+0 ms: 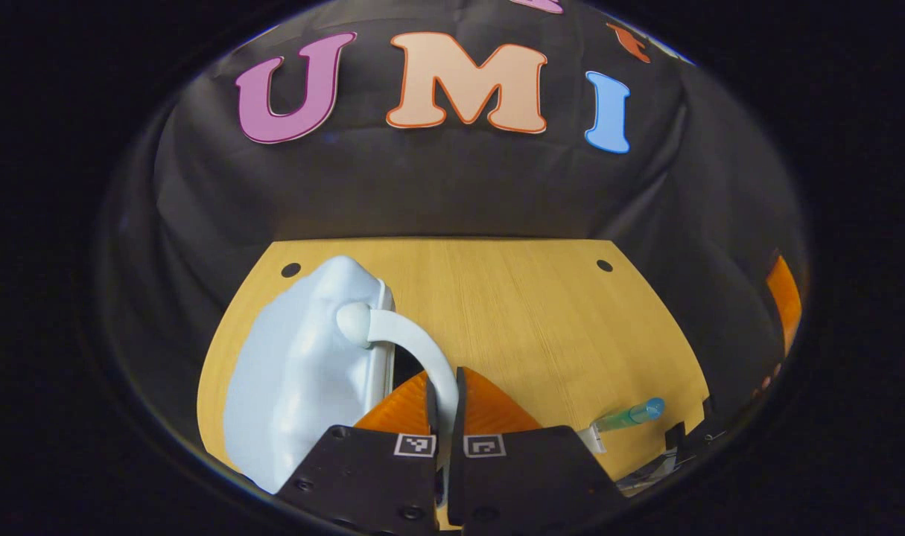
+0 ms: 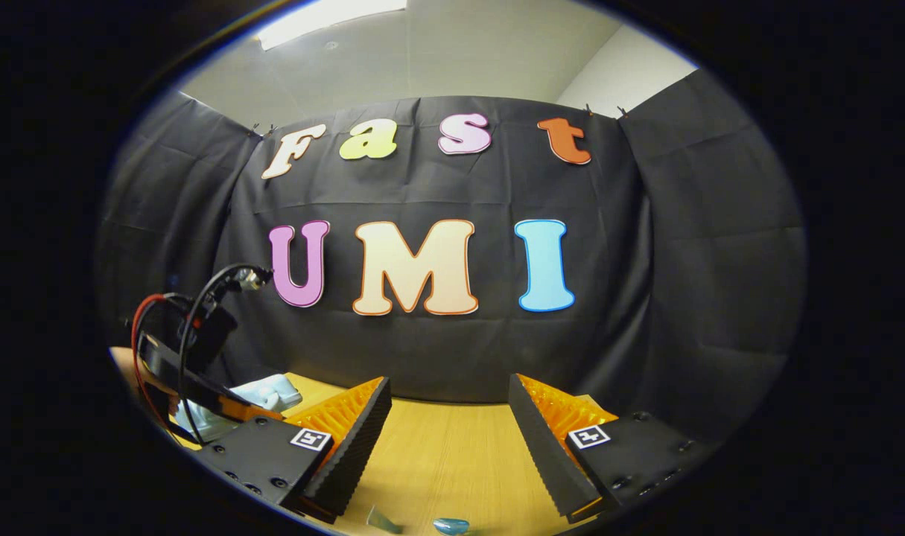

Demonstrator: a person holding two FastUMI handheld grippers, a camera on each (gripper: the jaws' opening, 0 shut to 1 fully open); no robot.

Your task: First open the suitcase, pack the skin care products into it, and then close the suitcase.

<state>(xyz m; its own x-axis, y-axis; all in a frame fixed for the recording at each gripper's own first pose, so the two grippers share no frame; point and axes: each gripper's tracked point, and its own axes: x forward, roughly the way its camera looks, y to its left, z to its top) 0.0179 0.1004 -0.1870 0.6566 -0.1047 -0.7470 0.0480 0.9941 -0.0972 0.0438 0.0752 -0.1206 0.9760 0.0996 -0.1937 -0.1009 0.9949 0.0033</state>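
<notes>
1. Left gripper (image 1: 445,378): pressed together on the white handle (image 1: 416,344) of the suitcase (image 1: 296,372). Both fingers on it, with the handle running up between them.
2. Right gripper (image 2: 449,381): spread wide, nothing between the fingers, hovering above the table (image 1: 526,313).
3. Suitcase: pale shell, left part of the table in the left gripper view, just ahead and left of the pinching claw. Long axis roughly away from the camera. Handle arches from a knob on the shell's right edge down into the grip.
4. Key relation: handle held at the suitcase's seam side, so opening likely means pulling along that edge. Left hand is the one in contact, right one well apart.
5. Skin care product: one tube (image 1: 631,414) with a bluish cap, lying flat near the table's front right edge in the left gripper view, well apart from the suitcase. Long axis roughly sideways, cap pointing right.
6. Probably the same tube at the very bottom of the right gripper view, just below the open fingers. Right hand judged nearer for the pick.
7. Hard to make out:
   - Lid cracked or fully closed: cannot tell. Dark gap beside the seam, partly behind the fingers.
   - Lower end of the handle hidden between the fingers.
   - Near end of the suitcase cut off behind the gripper body.
   - Tube's base hidden behind the left gripper, and cut off at the edge of the right gripper view.
   - Any further products: none made out.
</notes>
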